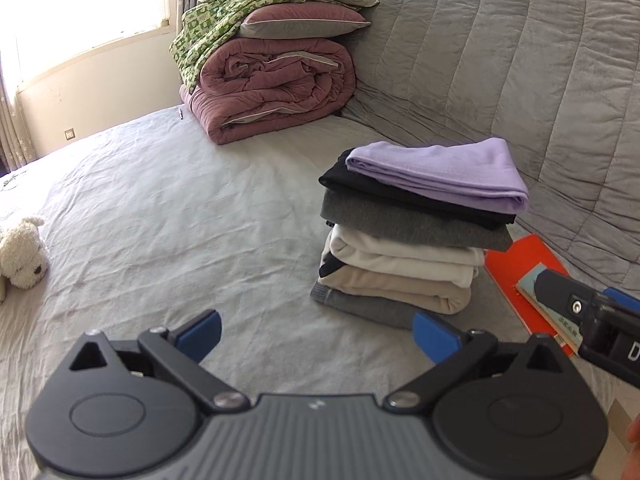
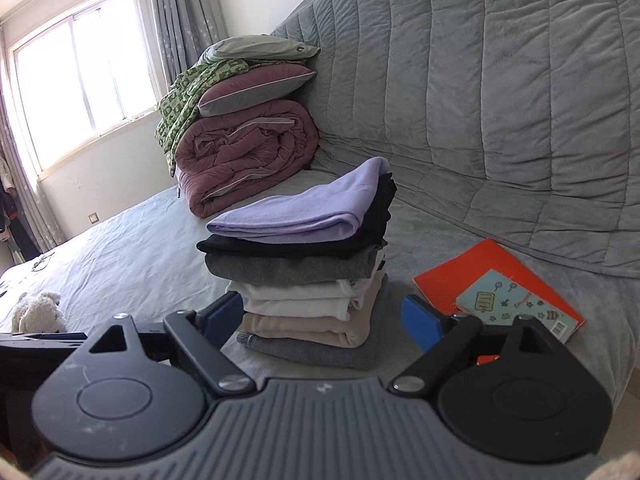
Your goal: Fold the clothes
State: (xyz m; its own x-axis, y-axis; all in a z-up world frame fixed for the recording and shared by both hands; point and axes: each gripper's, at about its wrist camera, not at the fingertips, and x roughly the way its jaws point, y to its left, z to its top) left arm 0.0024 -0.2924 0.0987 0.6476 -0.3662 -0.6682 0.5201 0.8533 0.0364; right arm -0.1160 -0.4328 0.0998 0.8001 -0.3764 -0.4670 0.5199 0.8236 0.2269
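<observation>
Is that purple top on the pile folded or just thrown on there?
Folded. The purple top lies flat and squared on the pile, with a smooth doubled edge along its front and no sleeves hanging loose.

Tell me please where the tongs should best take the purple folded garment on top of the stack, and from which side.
Probably at the purple garment's rounded folded edge, which faces the right tongs, coming in low from the camera side. There the layers join in one roll and overhang the black garment a little; the far edge is hidden.

Bright window lights a grey-sheeted bed with quilted headboard.
</observation>
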